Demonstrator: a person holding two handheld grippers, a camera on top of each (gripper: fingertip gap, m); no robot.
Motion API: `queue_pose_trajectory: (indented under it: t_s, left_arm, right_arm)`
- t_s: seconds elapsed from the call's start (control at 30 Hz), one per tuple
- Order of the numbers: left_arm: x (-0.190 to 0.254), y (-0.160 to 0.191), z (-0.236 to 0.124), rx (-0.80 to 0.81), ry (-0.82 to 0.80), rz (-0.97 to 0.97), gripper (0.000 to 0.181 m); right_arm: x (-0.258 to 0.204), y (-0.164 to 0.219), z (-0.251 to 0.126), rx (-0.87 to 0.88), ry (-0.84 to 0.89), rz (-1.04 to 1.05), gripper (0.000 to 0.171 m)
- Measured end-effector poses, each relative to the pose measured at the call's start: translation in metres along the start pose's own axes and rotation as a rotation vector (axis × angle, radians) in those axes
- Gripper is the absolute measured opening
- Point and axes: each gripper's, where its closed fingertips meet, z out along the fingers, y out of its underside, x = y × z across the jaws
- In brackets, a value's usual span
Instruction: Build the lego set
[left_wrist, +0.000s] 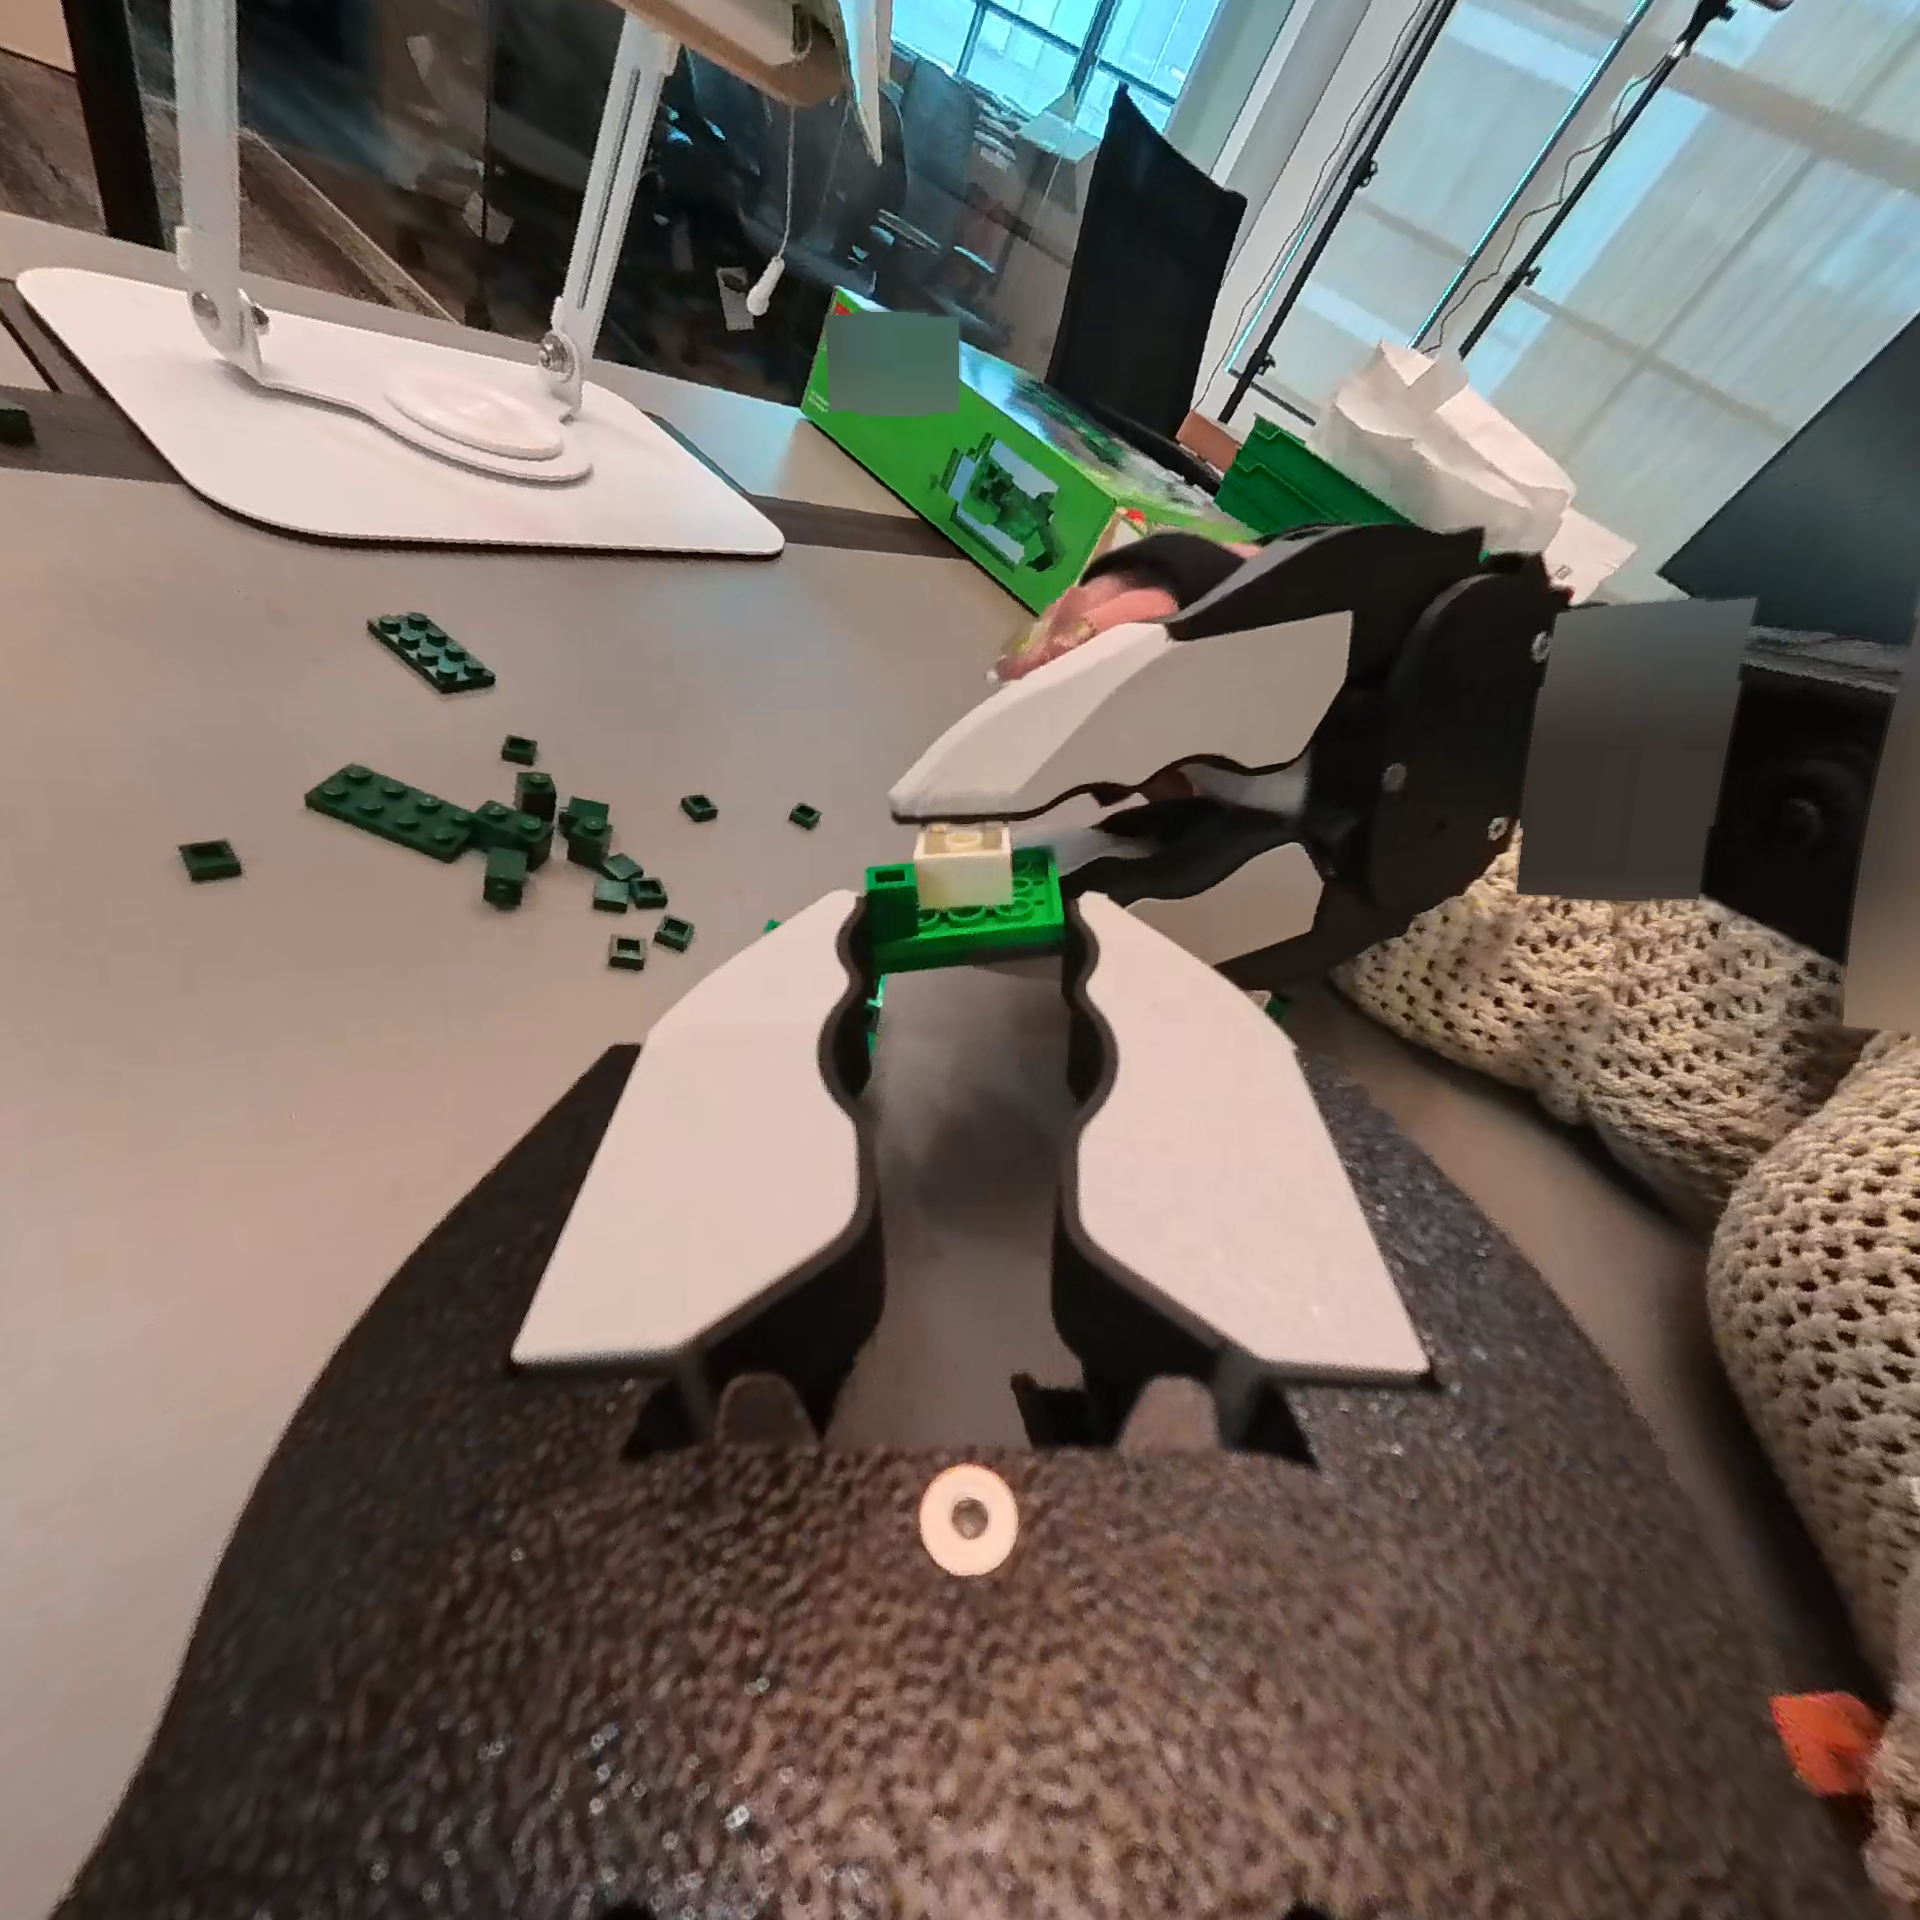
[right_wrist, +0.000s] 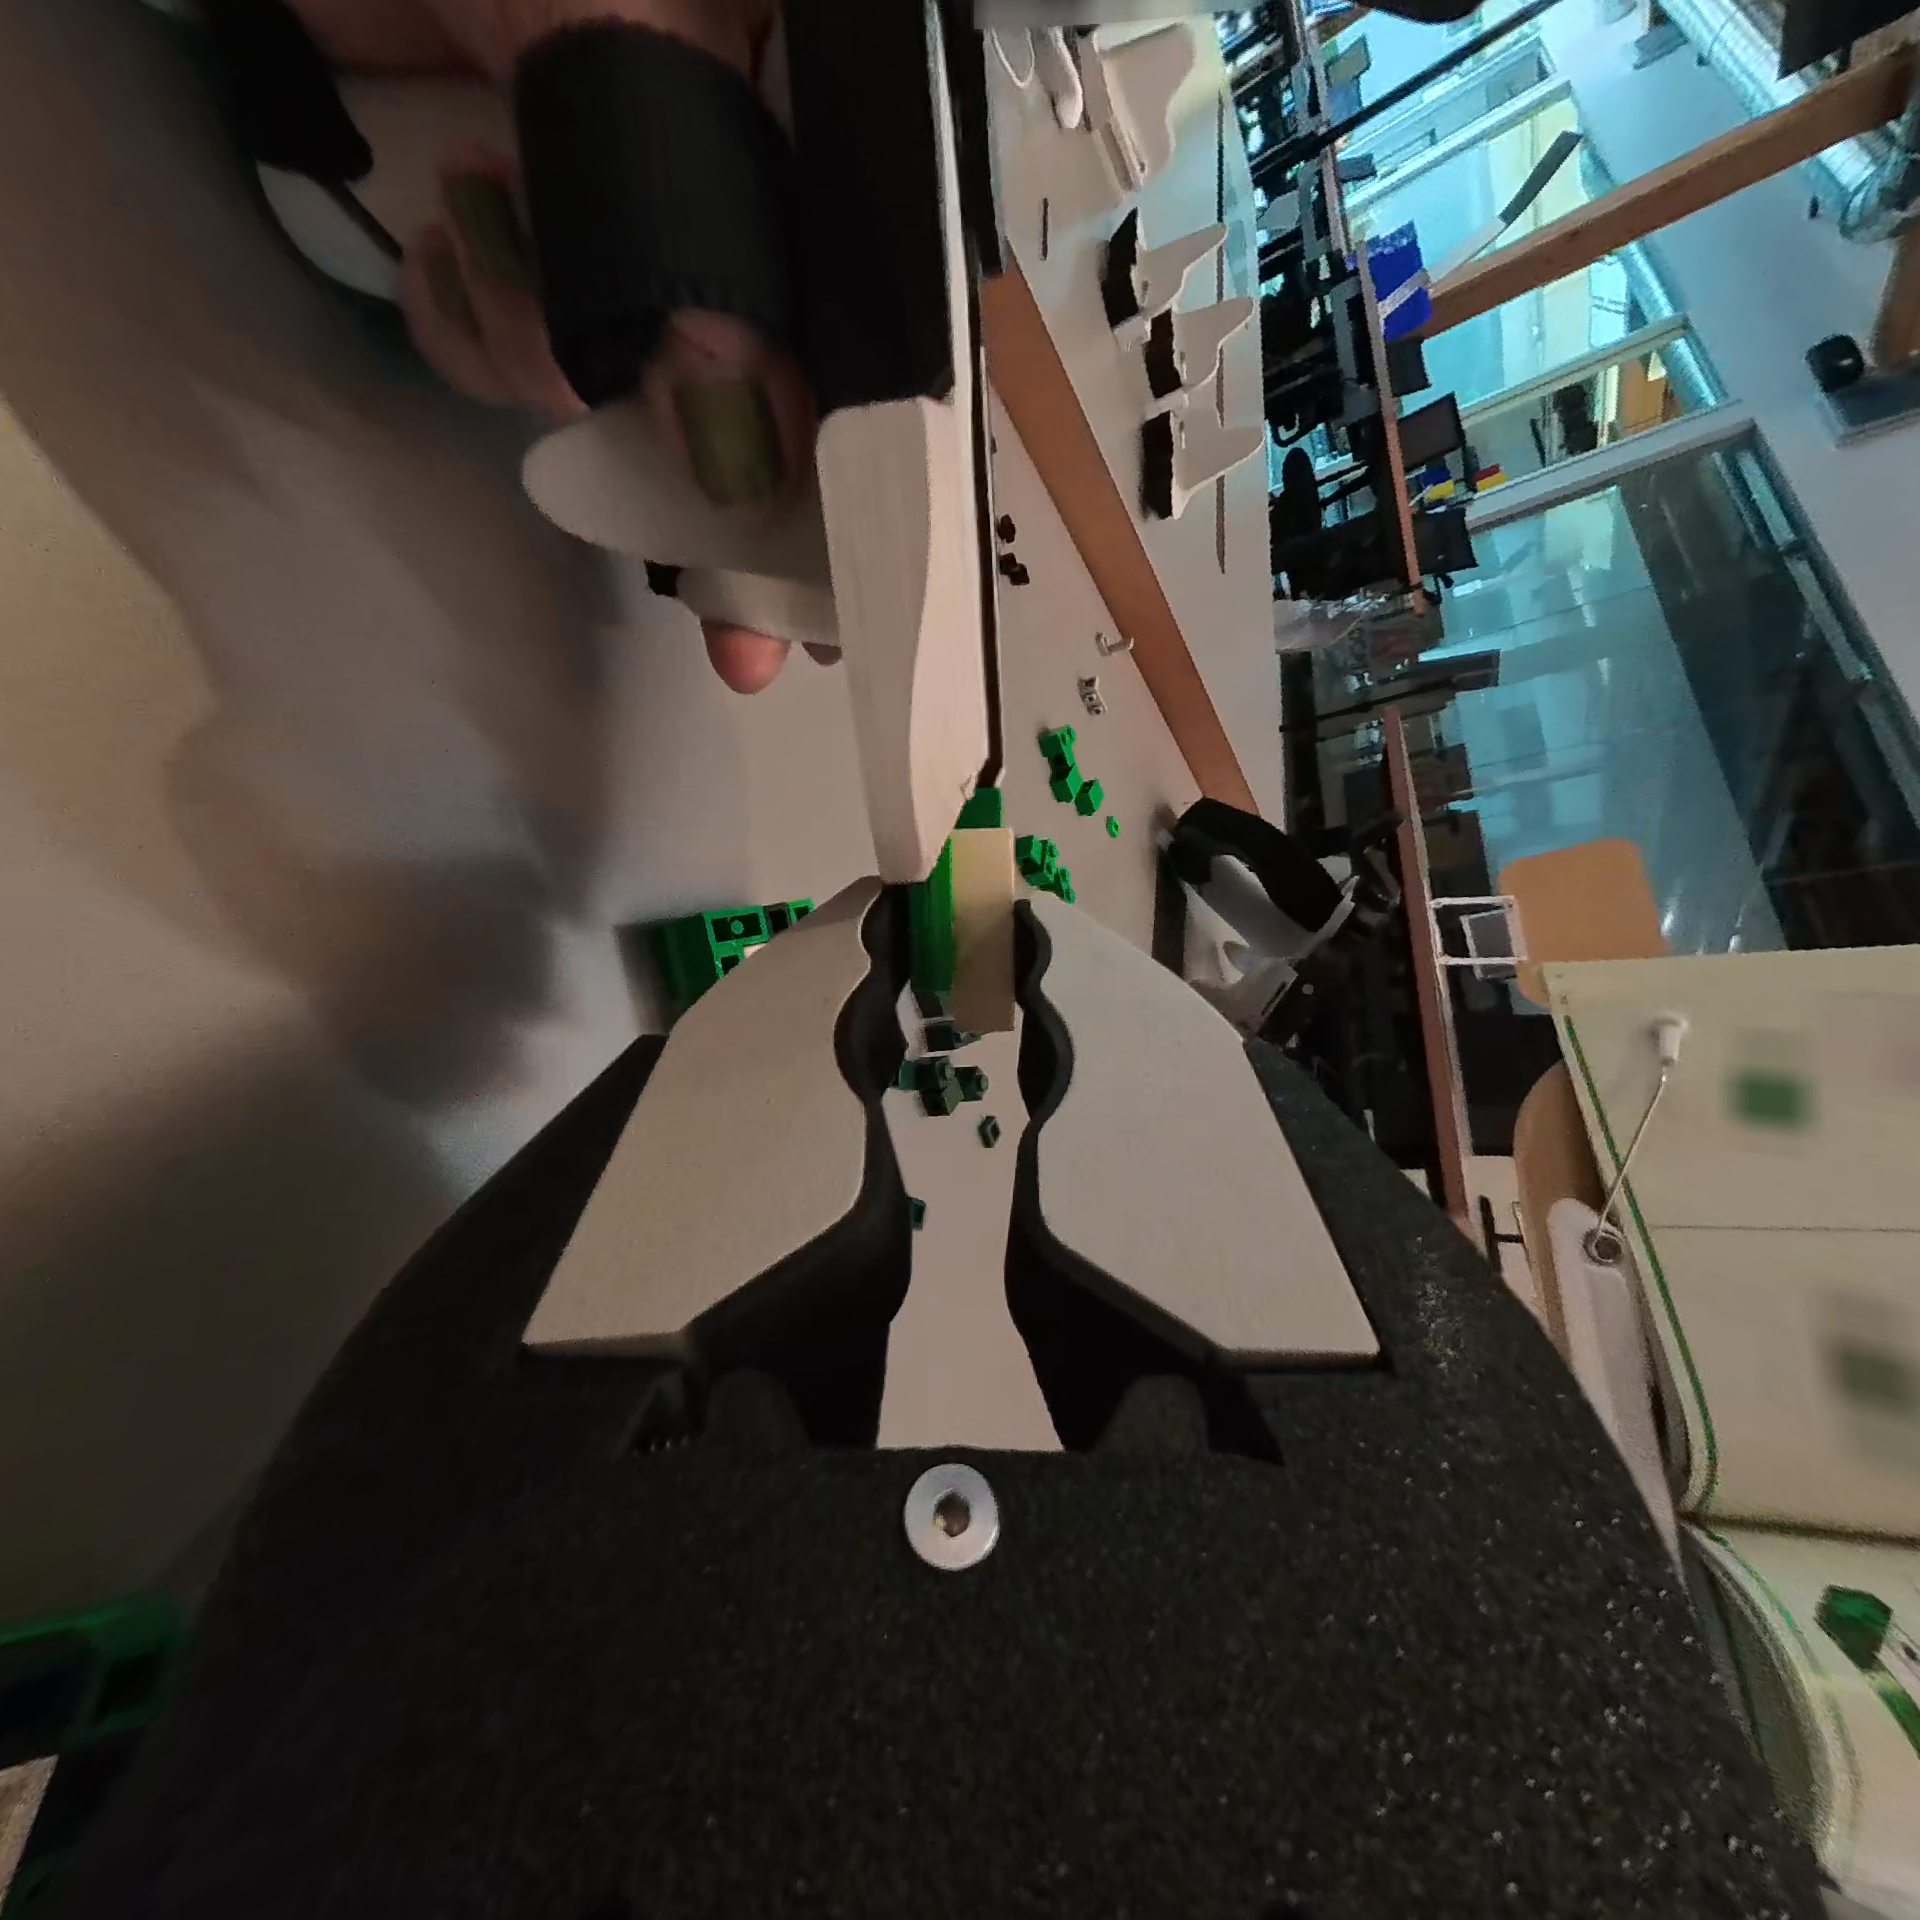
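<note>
Left gripper clenched on green plate, right gripper squeezing white brick onto it; skewed pressure could pop either loose.

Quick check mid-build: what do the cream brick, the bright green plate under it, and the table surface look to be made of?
Cream brick: hard moulded plastic, smooth, crisp edges and a stud on top. Bright green plate: the same kind of plastic, slightly glossy, studded. Table: smooth matte beige, probably laminate; no grain shows, so the core is unclear.

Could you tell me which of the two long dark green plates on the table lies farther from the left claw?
The dark green plate alone, set apart toward the white stand; the other plate touches the heap of small pieces.
</note>
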Motion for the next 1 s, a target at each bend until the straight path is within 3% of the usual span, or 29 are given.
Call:
queue_pose_trajectory:
  t_s: [0.33, 0.47, 0.53, 0.77, 0.87, 1.0]
  left_arm:
    - [0.000, 0.006, 0.002, -0.043, -0.015, 0.018, 0.034]
    - [-0.002, 0.006, 0.002, -0.045, -0.034, 0.034, 0.034]
    - [-0.001, 0.009, 0.004, -0.071, -0.032, 0.044, 0.034]
    - [0.003, 0.005, 0.001, -0.070, -0.027, 0.145, 0.035]
    - [0.003, -0.003, -0.006, -0.060, -0.031, 0.215, 0.046]
    - [0.004, -0.015, -0.013, -0.006, -0.040, 0.286, 0.026]
  right_arm:
    - [-0.003, 0.004, -0.001, -0.055, -0.014, -0.107, 0.018]
    - [-0.003, 0.002, 0.001, -0.023, -0.010, -0.037, 0.018]
    - [-0.005, 0.000, 0.002, -0.020, 0.003, -0.067, 0.025]
    - [-0.001, -0.005, -0.001, 0.025, 0.068, -0.153, 0.018]
    - [0.010, -0.009, -0.008, 0.088, 0.147, -0.165, 0.018]
    - [0.017, -0.011, -0.015, 0.122, 0.199, -0.208, 0.018]
